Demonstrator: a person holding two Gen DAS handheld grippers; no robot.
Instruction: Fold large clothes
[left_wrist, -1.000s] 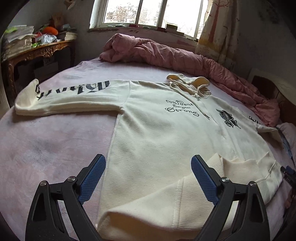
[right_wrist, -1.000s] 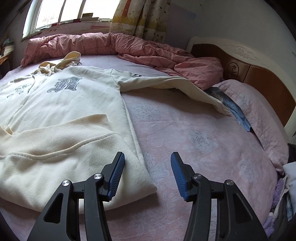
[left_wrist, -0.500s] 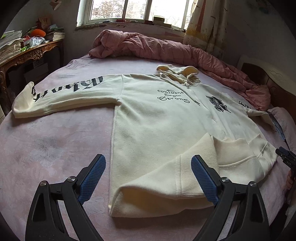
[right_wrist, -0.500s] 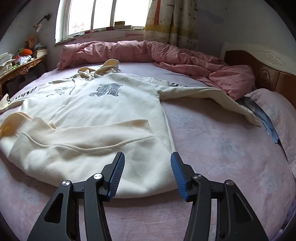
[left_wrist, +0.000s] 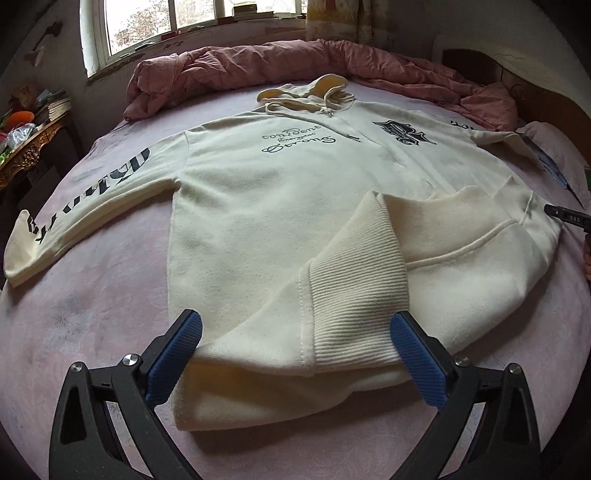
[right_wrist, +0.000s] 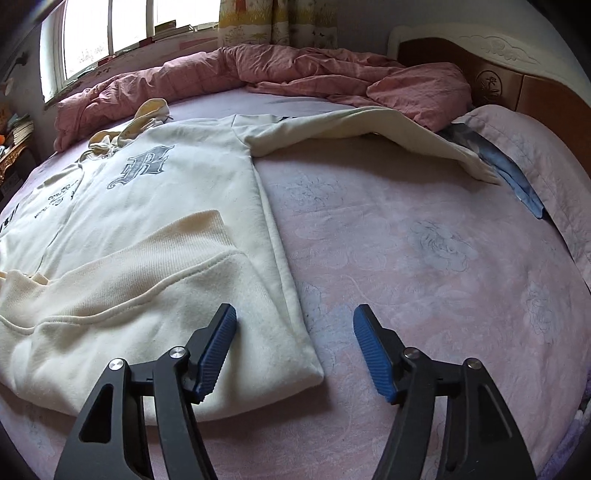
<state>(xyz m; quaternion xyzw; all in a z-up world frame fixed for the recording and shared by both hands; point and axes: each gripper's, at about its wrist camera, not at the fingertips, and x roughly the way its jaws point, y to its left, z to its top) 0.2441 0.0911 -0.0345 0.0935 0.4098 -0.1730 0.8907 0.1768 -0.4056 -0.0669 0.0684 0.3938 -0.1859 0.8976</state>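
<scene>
Both wide-open, empty — left gripper (left_wrist: 295, 354) and right gripper (right_wrist: 295, 345) should pinch the hoodie's (left_wrist: 280, 206) near folded edge evenly — both layers.

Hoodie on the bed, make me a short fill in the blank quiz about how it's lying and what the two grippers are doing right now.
1. The cream hoodie lies spread on a bed sheet whose colour is ____.
2. The left gripper and the right gripper both have their jaws ____.
3. The hoodie's ribbed hem is folded ____ over the body.
4. The pink quilt is bunched along the bed's far edge below the ____.

Missing words: pink; open; up; window
</scene>
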